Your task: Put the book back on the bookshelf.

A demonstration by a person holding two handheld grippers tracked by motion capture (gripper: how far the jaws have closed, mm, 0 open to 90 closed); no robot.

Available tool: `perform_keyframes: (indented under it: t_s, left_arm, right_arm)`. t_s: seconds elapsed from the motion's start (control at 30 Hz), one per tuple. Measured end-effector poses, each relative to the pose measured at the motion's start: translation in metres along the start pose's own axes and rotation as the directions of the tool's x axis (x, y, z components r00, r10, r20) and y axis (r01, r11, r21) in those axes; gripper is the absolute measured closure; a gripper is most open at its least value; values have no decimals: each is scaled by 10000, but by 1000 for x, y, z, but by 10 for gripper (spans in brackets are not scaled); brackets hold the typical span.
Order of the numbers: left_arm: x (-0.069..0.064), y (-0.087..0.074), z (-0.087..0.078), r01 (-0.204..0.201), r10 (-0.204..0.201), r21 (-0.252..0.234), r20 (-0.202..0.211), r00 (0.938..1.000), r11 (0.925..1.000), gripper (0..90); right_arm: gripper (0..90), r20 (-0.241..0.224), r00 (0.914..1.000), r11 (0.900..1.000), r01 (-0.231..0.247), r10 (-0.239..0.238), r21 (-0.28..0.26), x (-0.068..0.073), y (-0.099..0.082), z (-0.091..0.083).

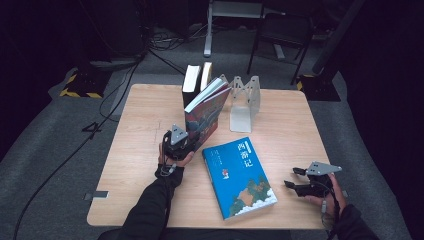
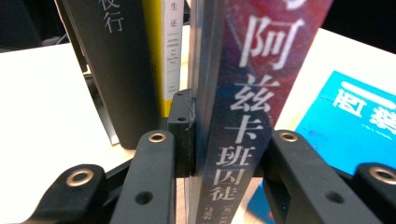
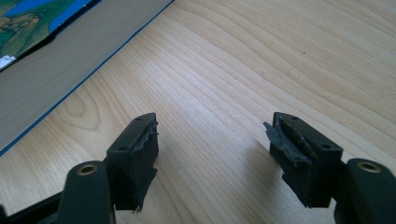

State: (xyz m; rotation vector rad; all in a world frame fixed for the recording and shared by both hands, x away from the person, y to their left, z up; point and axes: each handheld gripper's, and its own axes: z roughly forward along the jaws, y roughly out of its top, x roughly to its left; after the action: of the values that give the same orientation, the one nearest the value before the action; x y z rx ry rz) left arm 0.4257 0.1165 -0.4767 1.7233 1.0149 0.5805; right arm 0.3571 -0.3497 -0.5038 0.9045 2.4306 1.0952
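Jaws, left gripper (image 1: 196, 141): clamped on the spine of the red book (image 2: 243, 116), which stands tilted between them.
Jaws, right gripper (image 3: 212, 149): apart, nothing between, resting low over the tabletop (image 3: 261, 70).
Step in hand: likely standing the red book beside the two upright books (image 1: 196, 80), just left of the left jaws; keep the spine square and its foot down before letting go.
Blue book (image 1: 239, 176): flat, left of the right jaws.
Count: four books, one bookend (image 1: 243, 102), two grippers.

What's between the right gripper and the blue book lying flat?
Nothing: bare wood of the table separates the right gripper from the blue book. The high view shows the gap, and the right gripper view shows bare wood ahead of the open jaws.
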Motion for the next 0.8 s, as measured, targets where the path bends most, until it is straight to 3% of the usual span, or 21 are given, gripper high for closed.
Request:
perform_keyframes:
  t_s: [0.17,0.43,0.7,0.8]
  left_arm:
    - [-11,3,13,77,-81,-152,-266,9996,9999,730]
    - [-22,16,36,-140,151,202,-512,9986,9997,734]
    - [-31,24,57,5,11,221,-738,9973,9998,733]
    - [-33,25,59,215,-194,193,-1045,9943,9996,736]
  right_arm:
    - [323,-11,10000,10000,12,-12,-14,0,0,0]
    - [337,-23,10000,10000,10,-10,-3,0,0,0]
    - [344,-93,9999,10000,44,-44,-12,0,0,0]
    - [341,-94,9999,10000,45,-45,-32,0,0,0]
